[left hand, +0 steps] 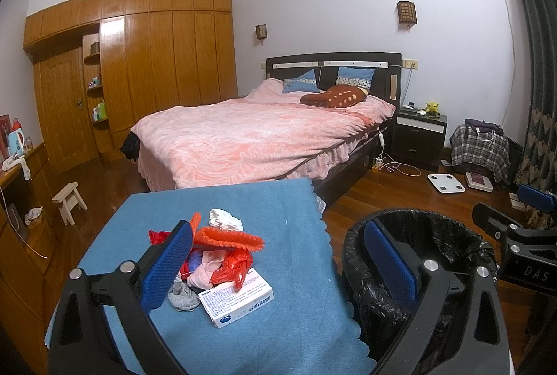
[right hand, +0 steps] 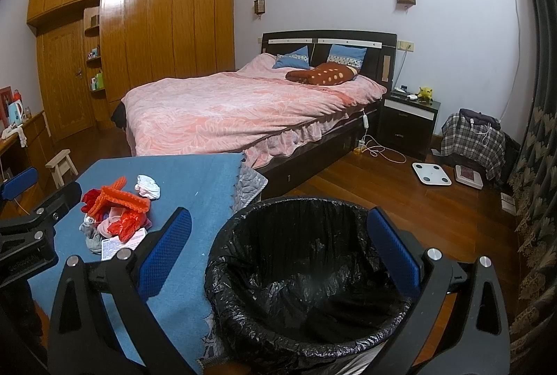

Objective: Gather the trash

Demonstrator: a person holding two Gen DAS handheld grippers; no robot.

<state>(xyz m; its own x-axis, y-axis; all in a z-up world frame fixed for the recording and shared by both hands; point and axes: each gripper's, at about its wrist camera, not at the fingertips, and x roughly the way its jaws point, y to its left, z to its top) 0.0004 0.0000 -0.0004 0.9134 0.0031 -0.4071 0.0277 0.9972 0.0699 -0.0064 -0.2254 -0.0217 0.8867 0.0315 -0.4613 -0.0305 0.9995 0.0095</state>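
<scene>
A heap of trash lies on a table under a blue cloth (left hand: pixel 271 211): an orange foam net (left hand: pixel 228 237), a red plastic bag (left hand: pixel 231 267), a white crumpled tissue (left hand: pixel 224 218), a grey rag (left hand: pixel 181 296) and a white medicine box (left hand: pixel 236 300). My left gripper (left hand: pixel 278 262) hovers open over the table's near edge, its left pad beside the heap. A bin with a black liner (right hand: pixel 306 270) stands right of the table. My right gripper (right hand: pixel 278 256) hangs open above the bin, nothing between its fingers. The heap (right hand: pixel 118 218) shows at left in the right wrist view.
A bed with a pink cover (left hand: pixel 257 134) stands behind the table. A small wooden stool (left hand: pixel 69 201) and a wooden dresser (left hand: pixel 21 235) are at left. A nightstand (left hand: pixel 419 134), a white scale (left hand: pixel 445 182) and a plaid-covered pile (left hand: pixel 480 145) sit on the wooden floor at right.
</scene>
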